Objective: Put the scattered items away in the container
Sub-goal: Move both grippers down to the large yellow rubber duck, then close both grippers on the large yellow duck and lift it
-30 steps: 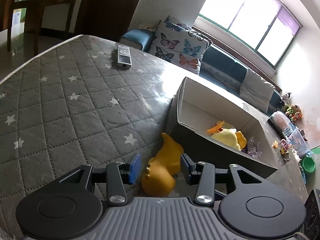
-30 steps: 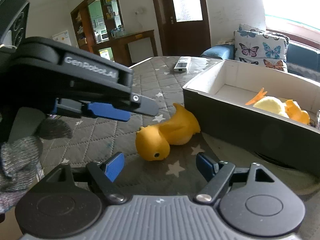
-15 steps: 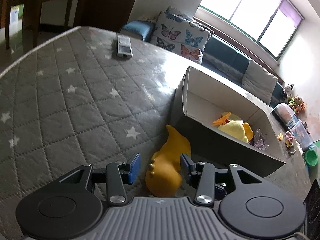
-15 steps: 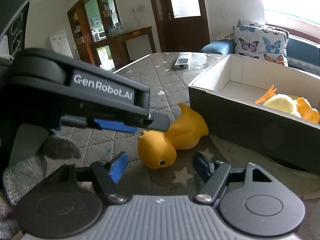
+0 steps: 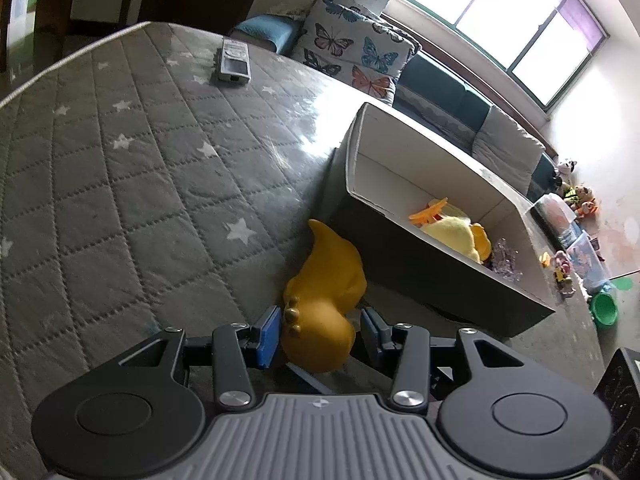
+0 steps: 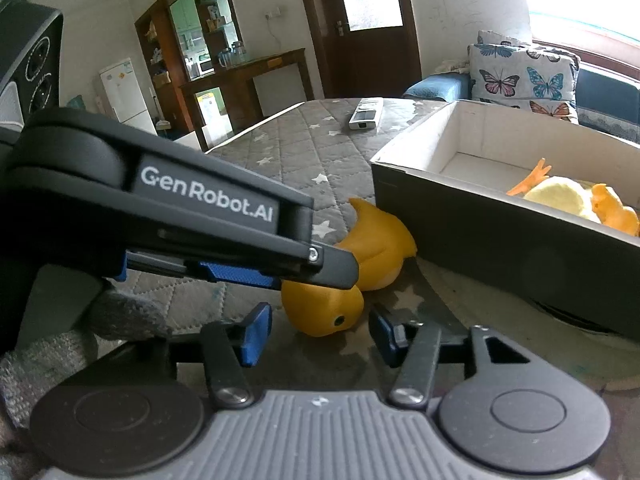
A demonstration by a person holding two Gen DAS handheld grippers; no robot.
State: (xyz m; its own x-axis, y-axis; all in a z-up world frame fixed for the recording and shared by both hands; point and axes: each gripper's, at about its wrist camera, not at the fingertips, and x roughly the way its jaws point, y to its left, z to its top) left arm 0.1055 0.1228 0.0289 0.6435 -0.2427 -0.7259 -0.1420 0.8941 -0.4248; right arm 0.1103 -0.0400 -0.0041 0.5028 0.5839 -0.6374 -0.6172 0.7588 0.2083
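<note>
A yellow rubber duck [image 5: 326, 292] lies on its side on the grey quilted table, just beside the dark box [image 5: 436, 276]. My left gripper [image 5: 318, 334] is open with the duck's head between its blue pads, close on both sides. My right gripper [image 6: 316, 332] is open and empty, low over the table, with the duck's head [image 6: 324, 308] just beyond its tips. The left gripper [image 6: 280, 268] crosses the right wrist view above the duck. The box [image 6: 496, 232] holds a pale yellow plush, an orange toy and a clear trinket.
A grey remote [image 5: 235, 60] lies at the far side of the table [image 5: 120, 168]. Butterfly cushions and a sofa stand behind the table. Toys and a green bowl [image 5: 605, 308] lie on the floor at right.
My left gripper has moved forward and down so the duck's head now sits between its pads. My right gripper has come closer to the duck. The duck has not moved.
</note>
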